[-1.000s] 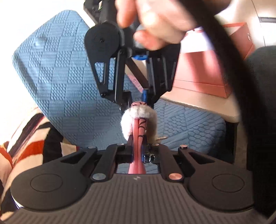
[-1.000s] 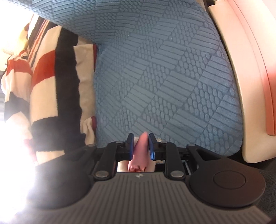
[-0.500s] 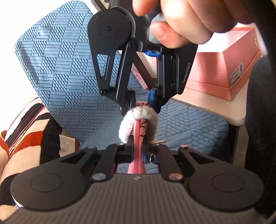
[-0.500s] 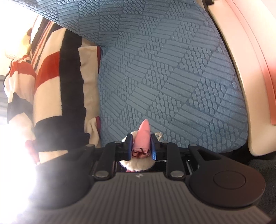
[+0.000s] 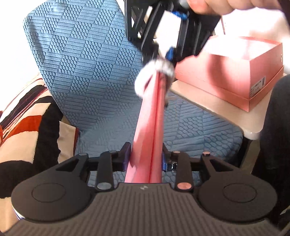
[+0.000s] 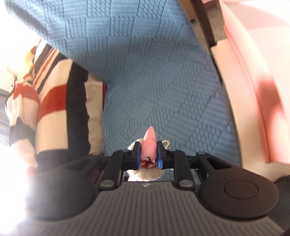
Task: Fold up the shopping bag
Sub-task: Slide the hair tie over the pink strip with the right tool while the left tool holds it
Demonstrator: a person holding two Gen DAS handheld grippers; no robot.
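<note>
The pink shopping bag (image 5: 150,127) is stretched into a long folded strip between my two grippers. A white fluffy pom-pom (image 5: 145,79) hangs at its upper end. My left gripper (image 5: 145,156) has its jaws opening, and the strip runs loosely between them. My right gripper (image 5: 164,58), held by a hand (image 5: 208,5), is above it in the left wrist view. In the right wrist view my right gripper (image 6: 148,154) is shut on the bag's bunched pink end (image 6: 149,143), with the pom-pom (image 6: 145,175) just below the fingers.
A blue textured chair cushion (image 5: 90,81) lies under and behind the bag. A pink box (image 5: 235,72) sits on a cream table (image 5: 217,112) to the right. A striped red, black and cream blanket (image 5: 27,118) lies at the left, and dark clothing (image 5: 277,127) is at the right edge.
My right gripper has lifted up and to the right, drawing the bag out into a longer strip. My left gripper's jaws have widened around the strip.
</note>
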